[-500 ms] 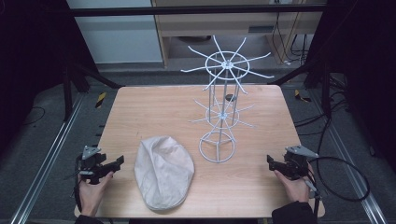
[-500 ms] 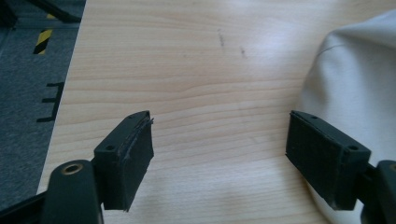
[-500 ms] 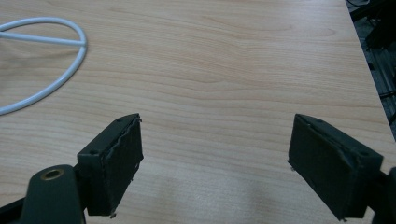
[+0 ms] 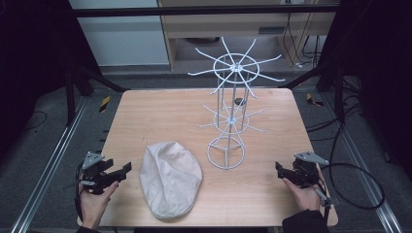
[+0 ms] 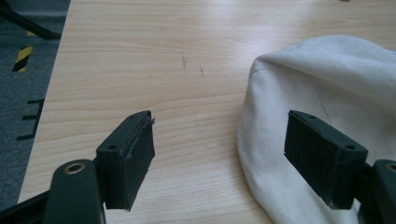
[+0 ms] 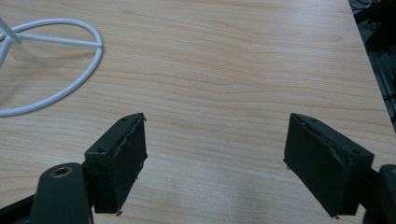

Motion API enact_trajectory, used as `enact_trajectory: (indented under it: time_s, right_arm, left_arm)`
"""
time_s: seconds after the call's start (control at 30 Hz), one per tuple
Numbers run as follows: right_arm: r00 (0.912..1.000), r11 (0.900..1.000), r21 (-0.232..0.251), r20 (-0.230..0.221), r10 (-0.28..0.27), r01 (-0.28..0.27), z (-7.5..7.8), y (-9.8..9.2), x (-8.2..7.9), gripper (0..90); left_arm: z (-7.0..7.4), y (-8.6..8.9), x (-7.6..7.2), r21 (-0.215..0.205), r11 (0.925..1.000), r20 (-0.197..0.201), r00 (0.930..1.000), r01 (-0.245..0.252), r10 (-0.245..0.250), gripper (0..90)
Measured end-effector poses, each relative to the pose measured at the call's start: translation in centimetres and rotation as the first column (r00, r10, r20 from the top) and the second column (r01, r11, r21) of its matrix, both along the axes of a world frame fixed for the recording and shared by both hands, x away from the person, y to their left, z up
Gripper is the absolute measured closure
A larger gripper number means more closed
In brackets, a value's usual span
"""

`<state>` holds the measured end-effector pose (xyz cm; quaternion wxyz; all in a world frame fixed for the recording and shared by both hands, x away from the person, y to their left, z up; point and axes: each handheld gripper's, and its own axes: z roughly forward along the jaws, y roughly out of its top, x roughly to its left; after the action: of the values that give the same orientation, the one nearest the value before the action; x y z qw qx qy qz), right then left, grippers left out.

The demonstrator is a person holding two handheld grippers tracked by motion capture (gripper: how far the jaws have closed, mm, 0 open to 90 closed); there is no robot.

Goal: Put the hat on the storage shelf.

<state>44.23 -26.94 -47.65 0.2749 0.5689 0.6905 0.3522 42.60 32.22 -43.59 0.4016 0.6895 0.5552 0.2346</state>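
A cream flat cap (image 4: 170, 178) lies on the wooden table (image 4: 160, 116) near its front edge. Behind and to the right of it stands a white wire rack (image 4: 232, 111) with two tiers of spokes on a ring base (image 6: 51, 65). My left gripper (image 4: 124, 169) sits at the front left corner, open, just left of the cap; in the left gripper view the cap (image 5: 327, 84) lies by the right jaw with bare wood between the jaws (image 5: 219, 154). My right gripper (image 4: 279, 167) rests at the front right, open over bare table (image 6: 215, 158).
A small dark object (image 4: 238, 102) lies on the table behind the rack. Metal rails (image 4: 53, 160) run along both sides of the table, and a cable (image 4: 359, 189) trails from the right gripper. A shelf unit (image 4: 233, 29) stands beyond the far edge.
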Motion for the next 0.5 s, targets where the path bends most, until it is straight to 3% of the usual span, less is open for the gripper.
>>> enact_trajectory:
  time_s: [0.5]
  right_arm:
    - [1.0,1.0,-0.015,-0.001,0.009,-0.009,0.0,0.3,-0.1,23.4]
  left_arm:
    - [1.6,-3.0,-1.1,0.01,0.9971,0.024,0.9968,0.076,-0.076,25.7]
